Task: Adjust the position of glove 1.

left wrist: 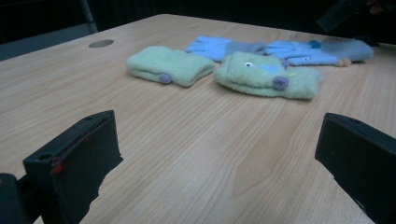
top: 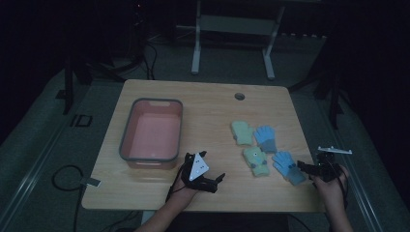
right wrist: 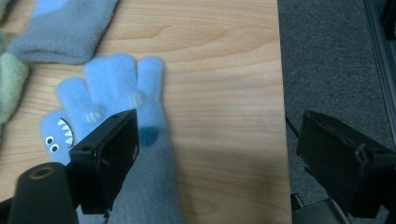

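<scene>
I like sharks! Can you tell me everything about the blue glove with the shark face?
The blue shark glove looks soft and fleecy, with light blue fingers, a grey cuff, white teeth and two eyes on its thumb. It lies flat near the table's right edge. The open right gripper has one jaw over it; whether it touches is unclear.

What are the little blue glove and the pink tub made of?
The blue glove looks like soft fleece or fuzzy knit: its surface is matte and fluffy. The pink tub looks like hard plastic with a smooth, slightly shiny inside and a grey rim.
</scene>
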Demonstrator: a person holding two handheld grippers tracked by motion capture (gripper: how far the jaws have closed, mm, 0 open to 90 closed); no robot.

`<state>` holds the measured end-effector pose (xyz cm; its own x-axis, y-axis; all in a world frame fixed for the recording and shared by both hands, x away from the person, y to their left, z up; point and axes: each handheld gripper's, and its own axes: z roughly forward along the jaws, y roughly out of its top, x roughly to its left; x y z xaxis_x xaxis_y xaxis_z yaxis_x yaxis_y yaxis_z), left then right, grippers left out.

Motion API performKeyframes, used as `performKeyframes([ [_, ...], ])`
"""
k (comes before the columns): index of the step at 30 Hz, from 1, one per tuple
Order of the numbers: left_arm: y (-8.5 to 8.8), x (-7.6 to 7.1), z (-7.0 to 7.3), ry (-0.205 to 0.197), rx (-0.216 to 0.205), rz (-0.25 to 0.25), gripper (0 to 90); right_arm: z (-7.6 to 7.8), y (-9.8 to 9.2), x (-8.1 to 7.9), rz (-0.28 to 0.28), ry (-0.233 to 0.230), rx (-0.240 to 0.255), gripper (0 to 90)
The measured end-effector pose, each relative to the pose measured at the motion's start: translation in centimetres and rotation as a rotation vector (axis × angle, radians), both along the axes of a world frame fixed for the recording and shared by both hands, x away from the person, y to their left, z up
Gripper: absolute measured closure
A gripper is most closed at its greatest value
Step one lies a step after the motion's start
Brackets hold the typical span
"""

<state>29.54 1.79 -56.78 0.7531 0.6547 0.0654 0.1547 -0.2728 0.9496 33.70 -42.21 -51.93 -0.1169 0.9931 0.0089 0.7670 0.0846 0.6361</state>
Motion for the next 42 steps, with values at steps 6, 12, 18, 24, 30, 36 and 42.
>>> performKeyframes([
  [6,0.0,-0.1,0.0,-0.004,0.004,-0.004,0.1,1.6,0.2,0.7,-0.001,-0.008,0.0,12.7],
  [12,0.0,-0.1,0.0,-0.001,-0.006,-0.001,0.1,3.2,0.9,1.2,0.028,-0.036,0.012,11.8],
  [18,0.0,-0.2,0.0,-0.005,-0.001,-0.003,0.1,4.7,1.8,2.0,0.064,-0.051,-0.003,16.8],
  [24,0.0,-0.1,0.0,-0.002,-0.004,-0.003,0.1,5.7,2.9,2.9,0.094,-0.063,-0.007,21.4],
  [30,0.0,-0.2,0.0,-0.005,0.001,-0.003,0.1,6.4,4.2,3.8,0.126,-0.053,-0.019,21.9],
  [36,0.0,-0.1,0.0,-0.001,-0.003,-0.005,0.1,7.0,5.7,4.9,0.148,-0.039,-0.027,22.7],
  [42,0.0,-0.1,0.0,-0.003,-0.001,-0.007,0.1,7.0,7.4,5.9,0.182,-0.019,-0.036,24.8],
])
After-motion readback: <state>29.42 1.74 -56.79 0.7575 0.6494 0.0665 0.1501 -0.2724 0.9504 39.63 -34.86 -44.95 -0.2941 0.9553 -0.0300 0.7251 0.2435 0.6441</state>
